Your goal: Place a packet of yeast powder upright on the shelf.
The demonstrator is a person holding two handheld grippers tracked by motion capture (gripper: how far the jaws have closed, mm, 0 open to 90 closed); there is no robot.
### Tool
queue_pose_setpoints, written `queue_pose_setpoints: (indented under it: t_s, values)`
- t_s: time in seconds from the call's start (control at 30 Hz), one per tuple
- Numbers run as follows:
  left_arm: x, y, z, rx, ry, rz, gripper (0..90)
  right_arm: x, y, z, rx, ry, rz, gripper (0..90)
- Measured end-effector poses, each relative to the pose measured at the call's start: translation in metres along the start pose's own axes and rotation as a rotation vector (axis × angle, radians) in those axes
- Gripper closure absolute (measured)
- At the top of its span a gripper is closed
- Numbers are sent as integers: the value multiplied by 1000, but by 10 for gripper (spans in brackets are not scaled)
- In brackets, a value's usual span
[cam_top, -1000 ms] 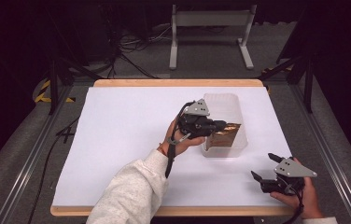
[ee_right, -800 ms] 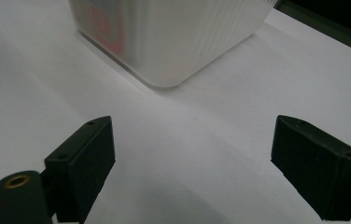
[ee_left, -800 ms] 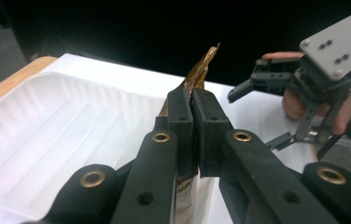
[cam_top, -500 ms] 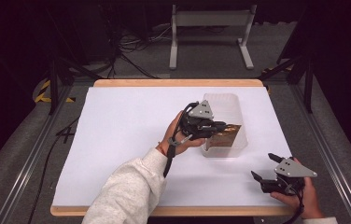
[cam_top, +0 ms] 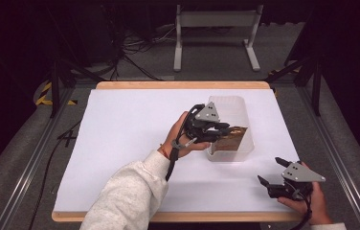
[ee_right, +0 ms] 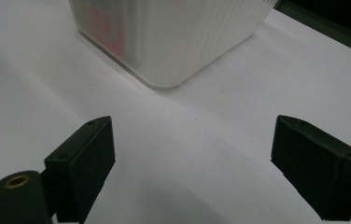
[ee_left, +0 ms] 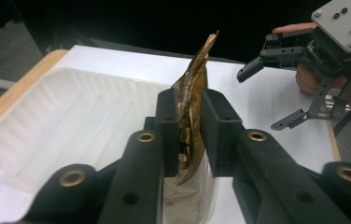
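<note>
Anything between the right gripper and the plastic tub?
Nothing visible. Right gripper sits open on bare table cover, facing the plastic tub. Left gripper pinches the gold packet over the tub's near end.

left claw [cam_top: 227, 130] clamped, arm extended; right claw [cam_top: 274, 171] spread wide

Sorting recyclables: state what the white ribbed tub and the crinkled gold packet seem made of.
White ribbed tub: likely thin translucent plastic; contents show through its wall. Crinkled gold packet: apparently metallised foil film, shiny and creased, pinched in the left gripper.
</note>
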State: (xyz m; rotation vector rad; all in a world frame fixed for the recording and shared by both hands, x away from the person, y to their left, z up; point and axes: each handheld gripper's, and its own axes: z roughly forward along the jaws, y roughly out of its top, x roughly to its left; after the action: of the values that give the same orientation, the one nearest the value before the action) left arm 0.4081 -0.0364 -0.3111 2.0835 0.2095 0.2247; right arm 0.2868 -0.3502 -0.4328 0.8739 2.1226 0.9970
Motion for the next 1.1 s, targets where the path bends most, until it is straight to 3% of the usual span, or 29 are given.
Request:
queue_pose_setpoints:
  t_s: [0.23, 0.73, 1.1]
  values:
    - [-2, 1, -17, -13, 60, 30, 603, 0, 0, 0, 1, 1, 0, 141]
    - [1, -11, -32, 64, 197, 40, 285, 1, 0, 0, 3, 1, -1, 141]
    - [5, -34, -40, 105, 233, 26, 175, 2, 1, 0, 4, 1, -4, 141]
